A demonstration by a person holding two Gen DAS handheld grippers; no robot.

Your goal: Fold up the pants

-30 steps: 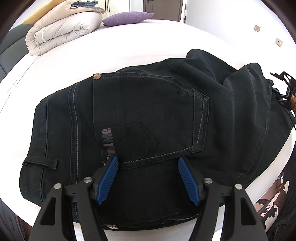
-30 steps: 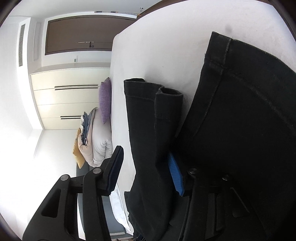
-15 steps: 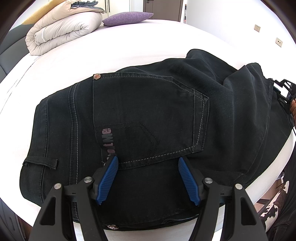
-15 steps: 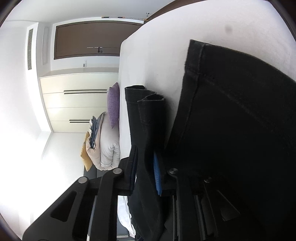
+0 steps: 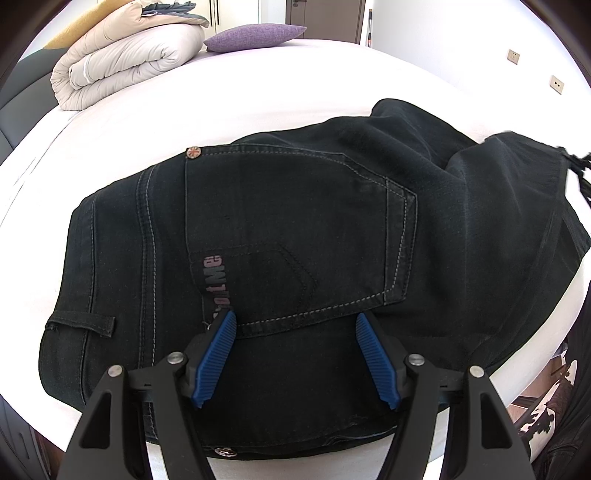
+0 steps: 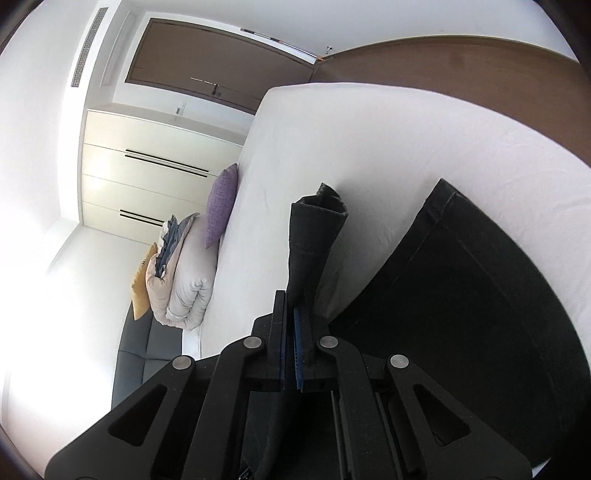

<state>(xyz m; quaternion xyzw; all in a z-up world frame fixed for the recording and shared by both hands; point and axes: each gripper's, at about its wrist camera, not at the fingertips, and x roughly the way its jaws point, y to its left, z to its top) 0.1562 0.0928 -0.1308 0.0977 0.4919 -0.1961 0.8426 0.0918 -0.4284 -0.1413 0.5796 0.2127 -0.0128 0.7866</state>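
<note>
Black jeans (image 5: 295, 236) lie on the white bed (image 5: 258, 99), seat side up, back pocket and waistband near me. My left gripper (image 5: 295, 332) is open, its blue pads resting over the fabric just below the pocket, holding nothing. My right gripper (image 6: 290, 332) is shut on a folded edge of the pants leg (image 6: 314, 236), which stands up from the jaws. The rest of the leg (image 6: 480, 314) spreads over the bed to the right. The lifted leg end also shows at the right in the left wrist view (image 5: 517, 177).
A folded beige duvet (image 5: 125, 62) and a purple pillow (image 5: 255, 35) lie at the far end of the bed. White wardrobes (image 6: 147, 177) and a brown door (image 6: 221, 66) stand beyond. The bed edge runs close under my left gripper.
My right gripper has closed on the pants leg edge and lifted it, turning the view. The leg end at the right has risen. My left gripper has not moved.
</note>
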